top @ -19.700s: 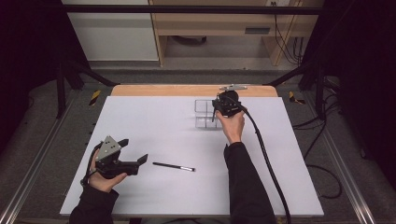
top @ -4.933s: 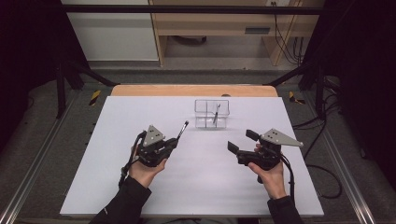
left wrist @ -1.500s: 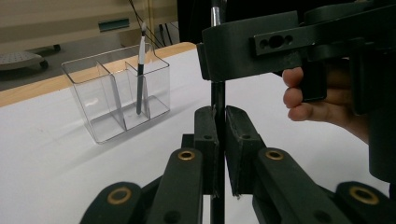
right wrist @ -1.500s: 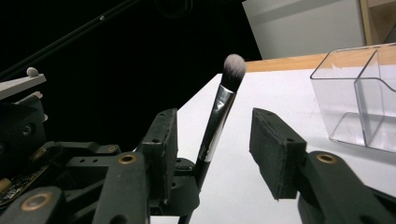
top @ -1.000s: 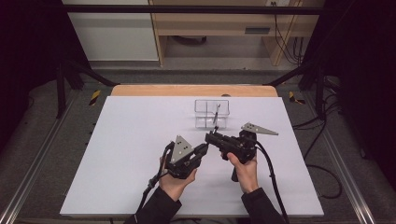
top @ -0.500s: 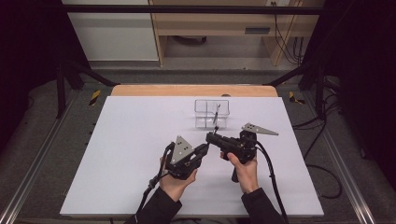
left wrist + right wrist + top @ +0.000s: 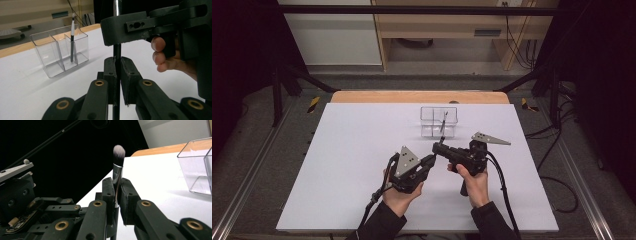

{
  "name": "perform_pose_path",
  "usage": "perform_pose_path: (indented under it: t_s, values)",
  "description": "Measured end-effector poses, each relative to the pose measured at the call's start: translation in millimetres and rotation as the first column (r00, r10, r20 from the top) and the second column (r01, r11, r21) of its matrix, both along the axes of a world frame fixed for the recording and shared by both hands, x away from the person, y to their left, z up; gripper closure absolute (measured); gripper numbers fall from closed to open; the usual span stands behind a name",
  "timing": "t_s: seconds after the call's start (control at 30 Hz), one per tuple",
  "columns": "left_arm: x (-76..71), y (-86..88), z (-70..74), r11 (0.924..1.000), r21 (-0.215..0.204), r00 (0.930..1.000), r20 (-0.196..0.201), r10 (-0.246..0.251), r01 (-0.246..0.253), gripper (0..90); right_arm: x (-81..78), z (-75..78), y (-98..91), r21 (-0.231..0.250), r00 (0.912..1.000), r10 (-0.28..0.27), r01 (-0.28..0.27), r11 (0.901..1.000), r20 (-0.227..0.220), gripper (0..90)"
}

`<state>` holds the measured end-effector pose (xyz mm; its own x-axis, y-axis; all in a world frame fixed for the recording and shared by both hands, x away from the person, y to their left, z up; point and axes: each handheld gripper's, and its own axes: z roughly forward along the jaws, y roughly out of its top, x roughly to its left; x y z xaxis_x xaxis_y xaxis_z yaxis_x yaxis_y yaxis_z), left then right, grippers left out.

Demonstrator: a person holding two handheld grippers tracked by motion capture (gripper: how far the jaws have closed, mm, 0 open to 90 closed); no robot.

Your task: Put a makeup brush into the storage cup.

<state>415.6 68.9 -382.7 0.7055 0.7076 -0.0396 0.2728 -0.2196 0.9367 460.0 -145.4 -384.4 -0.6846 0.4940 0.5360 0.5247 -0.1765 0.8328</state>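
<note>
Both grippers meet at mid-table on one makeup brush (image 7: 117,51). My left gripper (image 7: 431,160) is shut on its black handle, the pads pressed to it in the left gripper view. My right gripper (image 7: 439,148) has just been closing and is now shut on the brush at the silver ferrule, with the bristle head (image 7: 119,151) standing above its fingers. A clear divided organizer (image 7: 428,121) stands beyond them, with a second brush (image 7: 443,121) leaning in one compartment.
The white tabletop (image 7: 347,150) spreads to the left and right of the hands. A wooden strip (image 7: 412,96) runs along its far edge. Cables trail from both grippers toward the near edge, and dark floor and frame rails surround the table.
Five seconds ago the hands were apart, with the brush in the left gripper alone. Now both grippers meet on it. Over the last second neither hand has moved.
</note>
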Motion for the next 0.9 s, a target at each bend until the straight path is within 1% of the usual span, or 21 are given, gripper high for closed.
perform_pose_path:
  t_s: [0.07, 0.1, 0.13, 0.17, 0.2, 0.23, 0.27, 0.3, 0.33, 0.37, 0.4, 0.43, 0.5, 0.53, 0.57, 0.6, 0.67, 0.7, 0.77, 0.8, 0.9]
  values:
    - [0.3, 0.5, 0.9, 1.0000, 0.004, 1.0000, -0.001, -0.004, 0.004, 83.2, -0.4, 0.5, -0.6, -0.005, 1.0000, -0.003, 0.003, 1.0000, 0.002, 83.6]
    - [0.4, 1.0, 1.4, 1.0000, 0.003, 1.0000, -0.001, -0.003, 0.003, 81.3, -1.4, 1.7, -2.1, -0.017, 0.9995, -0.026, 0.026, 0.9995, 0.017, 83.6]
    - [0.7, 1.9, 1.9, 1.0000, 0.002, 1.0000, 0.000, -0.005, 0.005, 81.3, -1.4, 1.7, -2.1, -0.017, 0.9995, -0.026, 0.026, 0.9995, 0.017, 83.6]
    - [1.1, 2.7, 2.4, 1.0000, -0.001, 1.0000, 0.000, -0.010, 0.010, 79.6, -1.3, 1.9, -3.5, -0.016, 0.9988, -0.039, 0.040, 0.9991, 0.029, 83.6]
    - [1.6, 3.5, 2.9, 0.9999, -0.002, 0.9999, 0.000, -0.013, 0.013, 74.4, -1.9, 3.3, -6.3, -0.016, 0.9969, -0.067, 0.067, 0.9976, 0.042, 83.6]
    - [2.2, 4.2, 3.3, 0.9999, -0.001, 0.9999, 0.000, -0.011, 0.011, 74.4, -1.9, 3.3, -6.3, -0.016, 0.9969, -0.067, 0.067, 0.9976, 0.042, 83.6]
    - [2.9, 5.0, 3.9, 0.9999, 0.000, 0.9999, 0.000, -0.015, 0.015, 69.8, -3.3, 5.4, -8.6, -0.035, 0.9940, -0.090, 0.092, 0.9951, 0.063, 83.6]
    - [4.0, 6.1, 4.6, 0.9997, -0.001, 0.9997, 0.000, -0.023, 0.023, 69.8, -3.3, 5.4, -8.6, -0.035, 0.9940, -0.090, 0.092, 0.9951, 0.063, 83.6]
    - [5.1, 7.2, 5.3, 0.9997, 0.002, 0.9997, 0.001, -0.025, 0.025, 64.2, -3.6, 6.4, -11.0, -0.042, 0.9920, -0.103, 0.107, 0.9934, 0.072, 83.5]
    - [6.4, 8.5, 6.4, 0.9997, 0.012, 0.9998, 0.002, -0.019, 0.019, 64.2, -3.6, 6.4, -11.0, -0.042, 0.9920, -0.103, 0.107, 0.9934, 0.072, 83.5]
    - [8.1, 10.4, 7.6, 0.9998, 0.013, 0.9999, 0.004, -0.016, 0.016, 57.4, -3.7, 7.5, -13.2, -0.055, 0.9895, -0.118, 0.123, 0.9909, 0.083, 83.6]
    - [10.0, 13.1, 9.0, 0.9999, 0.006, 0.9999, 0.003, -0.016, 0.016, 57.4, -3.7, 7.5, -13.2, -0.055, 0.9895, -0.118, 0.123, 0.9909, 0.083, 83.6]
    - [13.8, 18.8, 11.8, 0.9999, -0.007, 0.9999, -0.004, -0.014, 0.014, 52.5, -3.2, 8.5, -15.8, -0.057, 0.9884, -0.122, 0.128, 0.9902, 0.090, 83.6]
    - [15.6, 21.6, 13.0, 0.9998, -0.010, 0.9999, -0.006, -0.016, 0.016, 49.3, -3.1, 10.0, -18.4, -0.066, 0.9876, -0.127, 0.133, 0.9889, 0.093, 83.6]
    - [17.2, 24.5, 14.1, 0.9998, -0.010, 0.9999, -0.003, -0.016, 0.016, 49.3, -3.1, 10.0, -18.4, -0.066, 0.9876, -0.127, 0.133, 0.9889, 0.093, 83.6]
    - [18.5, 27.4, 15.2, 0.9999, -0.008, 0.9999, 0.000, -0.014, 0.014, 45.7, -3.0, 11.2, -20.9, -0.080, 0.9862, -0.127, 0.136, 0.9874, 0.106, 83.5]
    - [20.5, 33.5, 17.2, 0.9998, -0.011, 0.9999, 0.004, -0.015, 0.015, 42.8, -3.5, 12.5, -23.1, -0.093, 0.9849, -0.128, 0.139, 0.9859, 0.117, 83.5]
    - [21.2, 36.5, 18.1, 0.9998, -0.011, 0.9999, 0.006, -0.014, 0.014, 42.8, -3.5, 12.5, -23.1, -0.093, 0.9849, -0.128, 0.139, 0.9859, 0.117, 83.5]
    - [21.6, 42.9, 20.0, 1.0000, -0.004, 0.9999, 0.014, -0.005, 0.005, 40.3, -3.6, 13.7, -24.8, -0.099, 0.9834, -0.133, 0.145, 0.9844, 0.124, 83.6]
    - [21.7, 46.2, 20.7, 1.0000, 0.001, 0.9998, 0.017, -0.004, 0.004, 37.6, -3.8, 14.6, -26.2, -0.105, 0.9814, -0.137, 0.151, 0.9830, 0.135, 83.6]
    - [21.4, 57.2, 23.1, 1.0000, 0.006, 0.9997, 0.022, 0.003, -0.003, 35.5, -3.9, 15.9, -27.0, -0.113, 0.9797, -0.140, 0.157, 0.9810, 0.143, 83.5]
